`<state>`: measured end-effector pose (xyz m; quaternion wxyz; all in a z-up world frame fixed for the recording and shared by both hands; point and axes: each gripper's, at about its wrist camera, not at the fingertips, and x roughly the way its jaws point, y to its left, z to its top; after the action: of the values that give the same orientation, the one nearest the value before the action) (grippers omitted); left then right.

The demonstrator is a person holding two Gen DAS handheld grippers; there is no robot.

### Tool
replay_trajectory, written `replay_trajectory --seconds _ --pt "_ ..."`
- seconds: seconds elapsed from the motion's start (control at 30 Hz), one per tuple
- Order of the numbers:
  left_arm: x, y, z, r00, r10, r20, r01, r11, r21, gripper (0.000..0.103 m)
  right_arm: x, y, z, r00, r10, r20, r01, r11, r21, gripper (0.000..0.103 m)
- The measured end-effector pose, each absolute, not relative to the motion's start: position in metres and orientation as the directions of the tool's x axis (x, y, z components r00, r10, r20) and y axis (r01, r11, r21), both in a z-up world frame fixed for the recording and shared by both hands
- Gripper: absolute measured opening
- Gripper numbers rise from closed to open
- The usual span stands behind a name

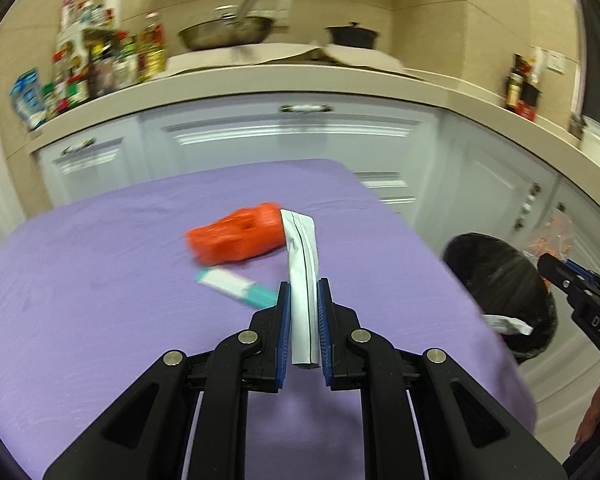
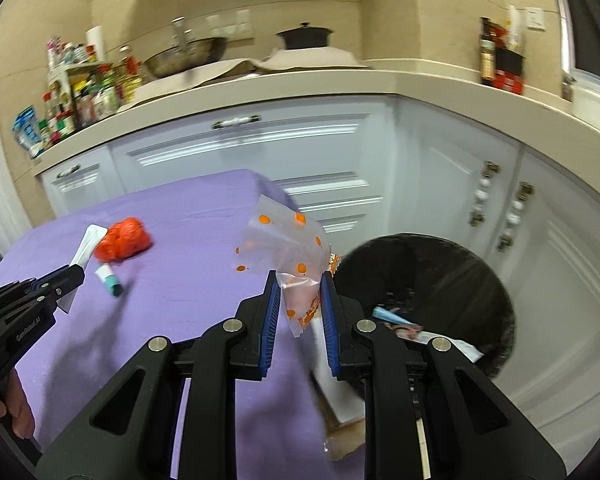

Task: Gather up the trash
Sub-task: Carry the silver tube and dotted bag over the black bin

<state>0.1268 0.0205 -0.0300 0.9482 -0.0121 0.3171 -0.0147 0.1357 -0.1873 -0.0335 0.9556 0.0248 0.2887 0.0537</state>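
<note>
My left gripper (image 1: pixel 303 290) is shut on a white flat wrapper (image 1: pixel 302 264) and holds it above the purple table (image 1: pixel 100 280). An orange crumpled bag (image 1: pixel 236 238) and a teal-and-white packet (image 1: pixel 236 286) lie on the table ahead of it. My right gripper (image 2: pixel 300 280) is shut on a clear plastic bag with orange dots (image 2: pixel 284 248), at the table's right edge beside the black trash bin (image 2: pixel 452 272). The bin holds several scraps. The left gripper also shows in the right wrist view (image 2: pixel 66 280), with the orange bag (image 2: pixel 124 244) and packet (image 2: pixel 110 278).
White kitchen cabinets (image 2: pixel 300 148) and a beige counter (image 2: pixel 260 84) stand behind the table, with bottles, a wok and a black pot on top. The bin (image 1: pixel 500 280) stands on the floor to the right of the table. The scene is motion-blurred.
</note>
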Motion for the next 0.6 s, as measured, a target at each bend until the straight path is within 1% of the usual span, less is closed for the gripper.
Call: replay_trajectory --seconds 0.23,0.6 --pt "0.135 -0.038 -0.023 0.805 -0.117 -0.581 0.135 0.991 -0.012 0.014 0.131 -0.237 -0.032 0.846 0.049 -0.531 0.001 0.996 0.093 0.020" --pt "0.151 -0.105 -0.023 0.802 -0.184 -0.568 0.238 0.971 0.021 0.014 0.134 -0.298 -0.036 0.851 -0.043 -0.524 0.111 0.989 0.098 0.020"
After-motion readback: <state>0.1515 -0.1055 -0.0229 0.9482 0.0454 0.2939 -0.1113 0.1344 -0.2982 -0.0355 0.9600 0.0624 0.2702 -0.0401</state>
